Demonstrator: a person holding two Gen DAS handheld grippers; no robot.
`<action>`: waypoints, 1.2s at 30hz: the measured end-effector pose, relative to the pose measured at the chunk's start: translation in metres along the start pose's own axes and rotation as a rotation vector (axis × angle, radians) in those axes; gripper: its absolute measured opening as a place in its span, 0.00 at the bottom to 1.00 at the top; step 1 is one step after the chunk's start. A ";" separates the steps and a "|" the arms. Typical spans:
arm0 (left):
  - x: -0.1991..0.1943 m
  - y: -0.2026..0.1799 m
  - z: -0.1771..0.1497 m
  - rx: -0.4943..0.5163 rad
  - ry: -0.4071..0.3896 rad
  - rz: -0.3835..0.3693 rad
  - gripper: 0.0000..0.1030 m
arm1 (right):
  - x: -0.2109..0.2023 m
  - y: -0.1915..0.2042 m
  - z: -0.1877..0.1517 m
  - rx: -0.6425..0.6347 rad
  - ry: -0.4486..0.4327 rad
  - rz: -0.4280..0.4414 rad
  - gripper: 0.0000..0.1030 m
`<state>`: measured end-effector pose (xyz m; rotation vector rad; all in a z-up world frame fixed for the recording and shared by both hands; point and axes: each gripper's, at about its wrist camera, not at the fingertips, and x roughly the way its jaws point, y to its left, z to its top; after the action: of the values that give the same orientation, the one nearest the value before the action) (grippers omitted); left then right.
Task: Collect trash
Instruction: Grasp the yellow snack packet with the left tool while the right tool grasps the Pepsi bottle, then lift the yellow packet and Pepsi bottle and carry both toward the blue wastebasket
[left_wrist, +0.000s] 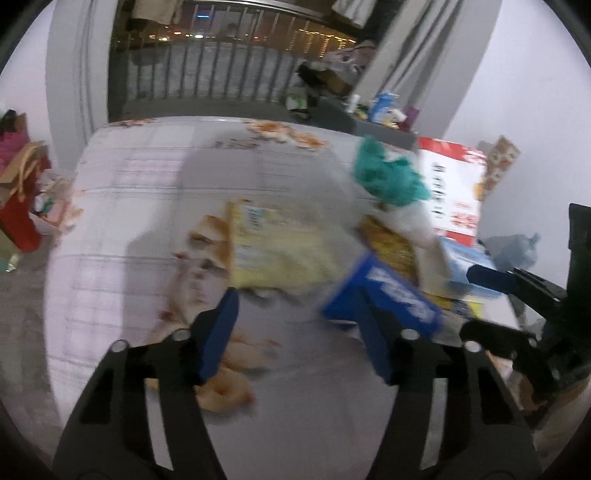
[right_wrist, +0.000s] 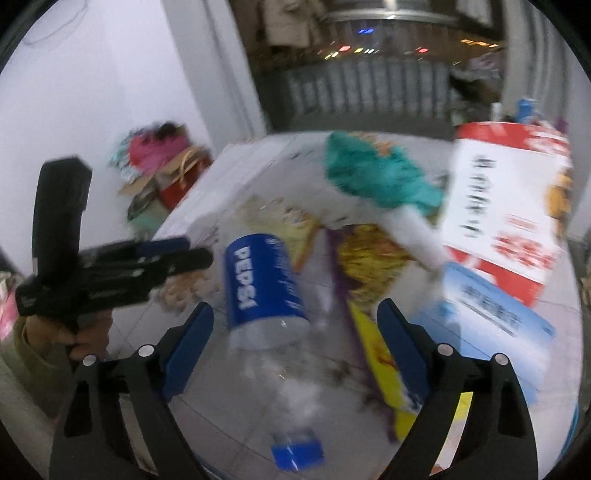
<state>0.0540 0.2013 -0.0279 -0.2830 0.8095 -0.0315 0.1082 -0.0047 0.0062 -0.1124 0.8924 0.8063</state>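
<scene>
An empty clear Pepsi bottle (right_wrist: 266, 295) with a blue label and blue cap lies on the bed between the wide-open jaws of my right gripper (right_wrist: 295, 314), untouched. Its label also shows in the left wrist view (left_wrist: 388, 291). My left gripper (left_wrist: 295, 299) is open and empty above the bed, close to a yellow snack bag (left_wrist: 273, 247). It shows from the side in the right wrist view (right_wrist: 177, 254). A gold and purple wrapper (right_wrist: 365, 266), a yellow wrapper (right_wrist: 384, 365), and a teal and white crumpled bag (right_wrist: 376, 188) lie around the bottle.
A red and white carton (right_wrist: 509, 206) and a light blue box (right_wrist: 491, 317) stand at the right. The bed sheet (left_wrist: 147, 206) is pale with orange prints. Bags (left_wrist: 18, 199) are piled on the floor at left. A balcony railing (left_wrist: 221, 70) is behind.
</scene>
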 end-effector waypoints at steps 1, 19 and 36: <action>0.004 0.008 0.004 0.001 -0.001 0.023 0.49 | 0.005 0.002 0.003 -0.007 0.012 0.008 0.83; 0.078 0.038 0.082 0.137 0.051 0.032 0.22 | 0.022 -0.004 -0.015 0.096 0.201 -0.001 0.60; 0.049 -0.008 -0.002 0.259 0.216 -0.002 0.16 | -0.043 -0.034 -0.081 0.298 0.171 -0.124 0.59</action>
<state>0.0868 0.1864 -0.0619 -0.0346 1.0086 -0.1700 0.0629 -0.0857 -0.0222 0.0251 1.1467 0.5464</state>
